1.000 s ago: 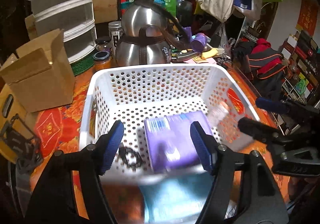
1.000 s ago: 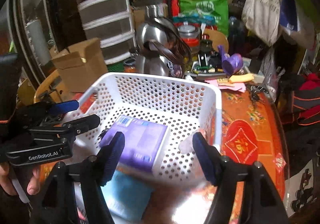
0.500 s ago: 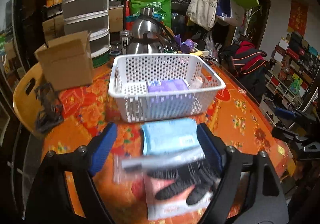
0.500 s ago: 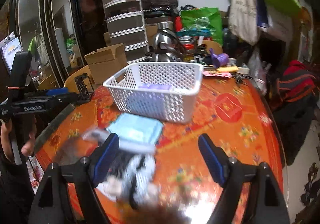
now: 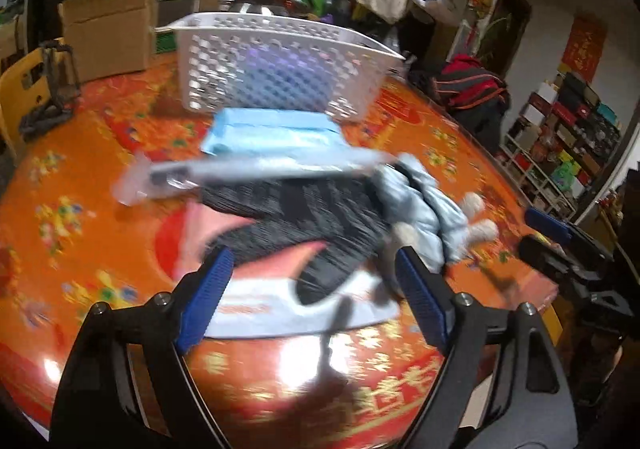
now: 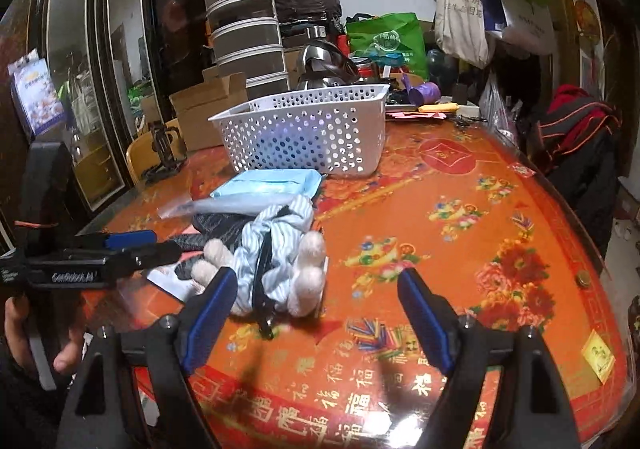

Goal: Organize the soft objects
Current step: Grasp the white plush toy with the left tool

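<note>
A white perforated basket (image 5: 280,61) (image 6: 312,129) stands on the red table with a purple pack (image 5: 276,61) inside. In front of it lie a light blue pack (image 5: 276,133) (image 6: 272,183), a clear flat bag (image 5: 256,169), a black knit glove (image 5: 304,213), a pink-and-white pack (image 5: 280,309) and a striped blue soft toy with white paws (image 6: 280,249) (image 5: 424,209). My left gripper (image 5: 312,301) is open and empty, low over the glove and pink pack. My right gripper (image 6: 316,313) is open and empty just before the toy.
Cardboard boxes (image 5: 108,29), a steel kettle (image 6: 324,65), stacked drawers (image 6: 248,33) and hanging bags (image 6: 464,1) crowd the back. A yellow chair (image 6: 148,157) stands left. The red floral table (image 6: 460,229) stretches right of the pile.
Both grippers have pulled back from the basket and dropped low toward the pile of soft things. The purple pack stays in the basket.
</note>
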`<state>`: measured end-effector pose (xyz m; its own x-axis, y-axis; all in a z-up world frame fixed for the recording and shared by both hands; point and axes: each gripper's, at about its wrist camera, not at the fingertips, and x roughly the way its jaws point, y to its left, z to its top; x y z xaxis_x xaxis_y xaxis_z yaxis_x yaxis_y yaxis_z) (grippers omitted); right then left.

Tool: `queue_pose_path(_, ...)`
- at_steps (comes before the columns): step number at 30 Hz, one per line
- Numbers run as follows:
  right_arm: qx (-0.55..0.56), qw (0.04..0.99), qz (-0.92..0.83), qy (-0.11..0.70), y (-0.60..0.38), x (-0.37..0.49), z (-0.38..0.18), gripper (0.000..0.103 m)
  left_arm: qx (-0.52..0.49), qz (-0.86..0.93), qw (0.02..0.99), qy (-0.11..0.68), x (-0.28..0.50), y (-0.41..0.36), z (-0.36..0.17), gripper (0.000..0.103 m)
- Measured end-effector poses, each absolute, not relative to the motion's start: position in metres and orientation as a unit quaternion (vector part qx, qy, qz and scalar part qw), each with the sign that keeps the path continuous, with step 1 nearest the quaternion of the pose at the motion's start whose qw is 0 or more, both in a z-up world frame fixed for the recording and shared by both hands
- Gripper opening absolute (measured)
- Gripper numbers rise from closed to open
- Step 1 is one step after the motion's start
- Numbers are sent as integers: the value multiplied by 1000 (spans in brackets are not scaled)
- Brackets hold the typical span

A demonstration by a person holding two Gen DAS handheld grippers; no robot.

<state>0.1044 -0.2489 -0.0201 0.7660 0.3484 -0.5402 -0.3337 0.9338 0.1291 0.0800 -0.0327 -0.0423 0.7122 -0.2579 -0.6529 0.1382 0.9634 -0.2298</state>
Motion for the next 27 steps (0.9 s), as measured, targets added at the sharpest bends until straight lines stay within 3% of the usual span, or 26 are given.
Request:
queue_pose_path(6,17,938,190,290,-242,106,-30,59,-67,-129,925,351,62,-71,-57,80)
queue_pose_path(8,16,935,194,297,-239,110,-35,47,-66,-134,926,346,60,-78,-59,74)
queue_pose_path(15,21,931,201,303,-237,111,-40,35,-64,-141,923,353,62,-93,-63,40)
queue_pose_path(19,19,928,206,310,-235,113,-42,22,-73,-157,914,366,76,-95,-69,21)
queue_pose_path(23,20,927,207,312,-236,113,-44,12,-67,-164,915,361,79,-101,-69,15)
queue_pose_path(27,21,927,207,312,-237,111,-43,10,-63,-164,917,359,79,-101,-68,14)
